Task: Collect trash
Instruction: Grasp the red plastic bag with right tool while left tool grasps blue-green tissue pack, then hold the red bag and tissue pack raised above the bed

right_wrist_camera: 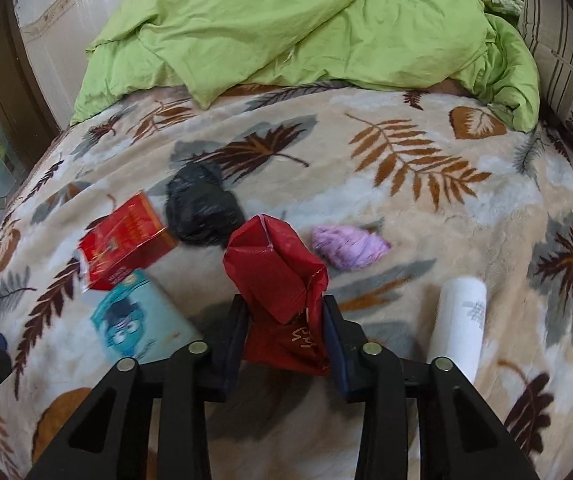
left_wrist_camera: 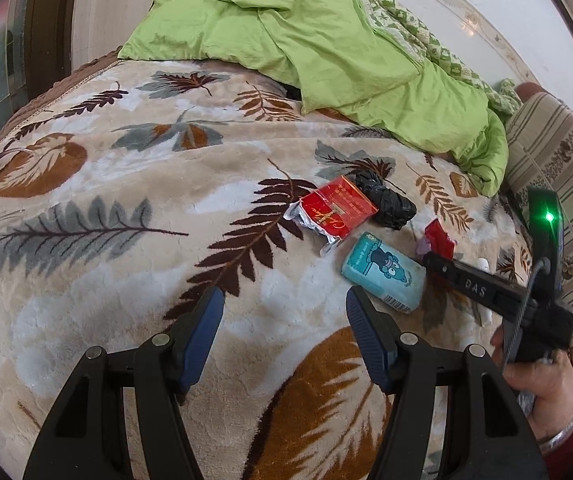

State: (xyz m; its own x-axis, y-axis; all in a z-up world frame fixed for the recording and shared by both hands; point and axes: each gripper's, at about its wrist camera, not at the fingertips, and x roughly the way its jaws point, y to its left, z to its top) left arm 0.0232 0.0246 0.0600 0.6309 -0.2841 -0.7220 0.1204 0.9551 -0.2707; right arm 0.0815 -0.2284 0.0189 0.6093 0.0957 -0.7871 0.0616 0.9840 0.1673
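Through my left wrist camera, my left gripper (left_wrist_camera: 284,312) hung over the leaf-patterned blanket (left_wrist_camera: 126,184) with its blue pads spread wide and nothing between them. Just ahead and to the right lay the teal tissue pack (left_wrist_camera: 382,272) with its cartoon face, and beyond it the red cigarette pack (left_wrist_camera: 336,210) with torn foil at its near end, touching the crumpled black bag (left_wrist_camera: 386,200) behind it. Off to the right my other hand (left_wrist_camera: 542,384) gripped the right tool, and a scrap of red showed at its tip. The green quilt (left_wrist_camera: 286,40) was heaped at the far end of the bed, a striped pillow (left_wrist_camera: 558,184) beside it. Over to my right wrist camera: my right gripper (right_wrist_camera: 286,320) was clamped on the red wrapper (right_wrist_camera: 274,268), both pads pressed against its crumpled sides, the wrapper's open end sticking up ahead of the fingers. The cigarette pack and the tissue pack sat to the left, the black bag behind them. A purple wad (right_wrist_camera: 348,246) lay just right of the wrapper, and a white tube (right_wrist_camera: 460,320) rested near my right finger.
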